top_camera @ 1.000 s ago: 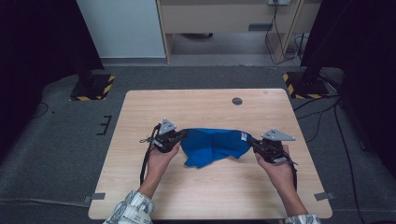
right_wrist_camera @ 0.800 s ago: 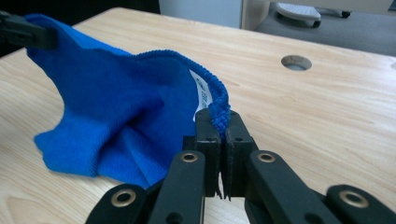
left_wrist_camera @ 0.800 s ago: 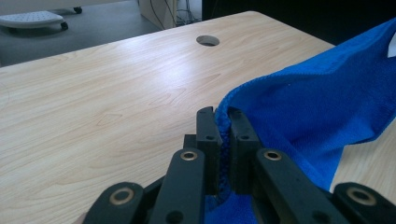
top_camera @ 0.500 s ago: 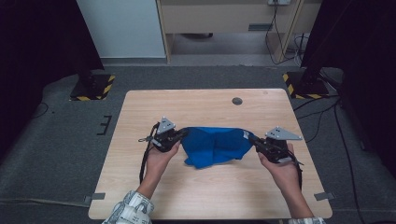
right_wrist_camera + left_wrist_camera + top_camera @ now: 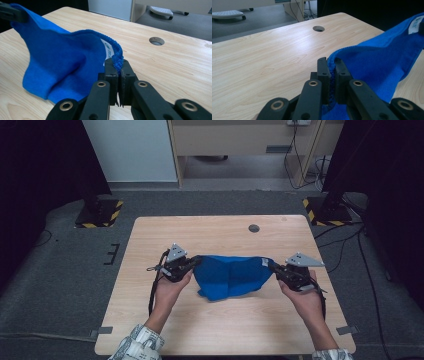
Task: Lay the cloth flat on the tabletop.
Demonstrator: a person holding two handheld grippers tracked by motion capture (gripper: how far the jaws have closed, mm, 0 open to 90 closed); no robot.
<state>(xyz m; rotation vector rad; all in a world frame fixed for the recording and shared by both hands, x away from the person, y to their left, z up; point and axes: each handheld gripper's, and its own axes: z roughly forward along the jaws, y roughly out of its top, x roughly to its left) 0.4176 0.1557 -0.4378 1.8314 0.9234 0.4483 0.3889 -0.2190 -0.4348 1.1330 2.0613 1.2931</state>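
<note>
Both pairs of jaws stayed clamped on the hem of the blue terry cloth (image 5: 230, 276), the left gripper (image 5: 192, 264) and right gripper (image 5: 275, 268) now farther apart, stretching it tauter above the pale wood-grain desk (image 5: 210, 232), its middle sagging.

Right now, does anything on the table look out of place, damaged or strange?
Nothing stands out. The blue cloth hangs between the left gripper and the right gripper, each shut on one edge; it sags and creases in the middle, with no tear visible. The table shows no spill.
</note>
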